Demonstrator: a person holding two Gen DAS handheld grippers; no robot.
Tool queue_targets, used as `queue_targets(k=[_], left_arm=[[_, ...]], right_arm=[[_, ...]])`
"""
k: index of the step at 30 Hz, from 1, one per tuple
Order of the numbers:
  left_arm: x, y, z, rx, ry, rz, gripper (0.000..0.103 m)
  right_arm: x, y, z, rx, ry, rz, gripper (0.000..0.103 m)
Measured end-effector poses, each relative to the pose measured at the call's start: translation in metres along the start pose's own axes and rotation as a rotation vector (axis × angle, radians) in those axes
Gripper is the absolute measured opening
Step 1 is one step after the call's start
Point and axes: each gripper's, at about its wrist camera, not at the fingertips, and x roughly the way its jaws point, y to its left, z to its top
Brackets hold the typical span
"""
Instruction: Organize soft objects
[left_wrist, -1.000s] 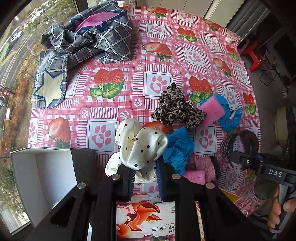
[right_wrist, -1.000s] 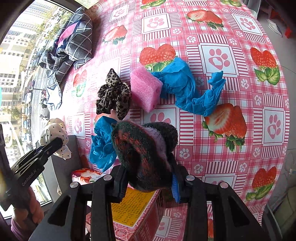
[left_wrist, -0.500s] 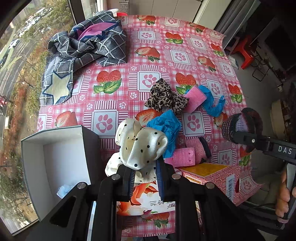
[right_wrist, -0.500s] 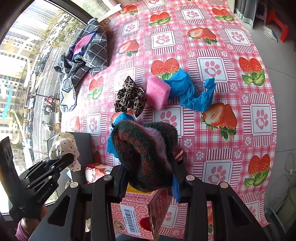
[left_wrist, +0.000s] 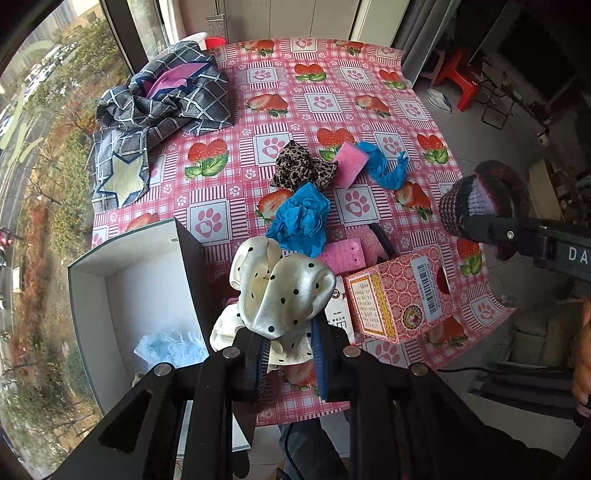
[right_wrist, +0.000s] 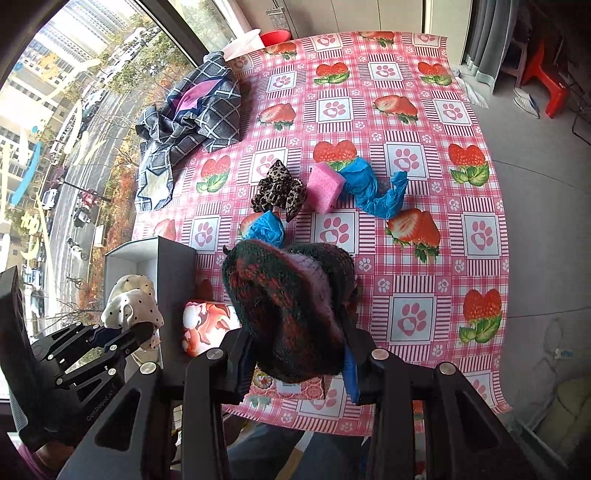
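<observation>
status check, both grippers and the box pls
Left gripper shut on dotted scrunchie. Right gripper shut on knit hat. White box open, nothing blocking it.

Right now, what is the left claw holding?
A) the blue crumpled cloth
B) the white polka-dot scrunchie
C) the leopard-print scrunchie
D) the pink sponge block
B: the left claw is shut on the white polka-dot scrunchie, lifted above the table, while the pink sponge block, leopard-print scrunchie and blue crumpled cloth all lie on the strawberry tablecloth.
</observation>
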Motion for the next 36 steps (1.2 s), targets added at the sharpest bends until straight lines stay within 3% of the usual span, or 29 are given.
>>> queue_targets(k=[16, 36], left_arm=[[-0.033, 0.012, -0.031, -0.004, -0.041, 0.001, 0.022], [-0.046, 0.049, -0.047, -0.075, -0.076, 0.019, 0.022]], right_arm=[[-0.019, 0.046, -0.051, -0.051, 0.011, -0.027, 0.039], [-0.008, 0.100, -0.054, -0.156, 0.033, -0.020, 0.039]])
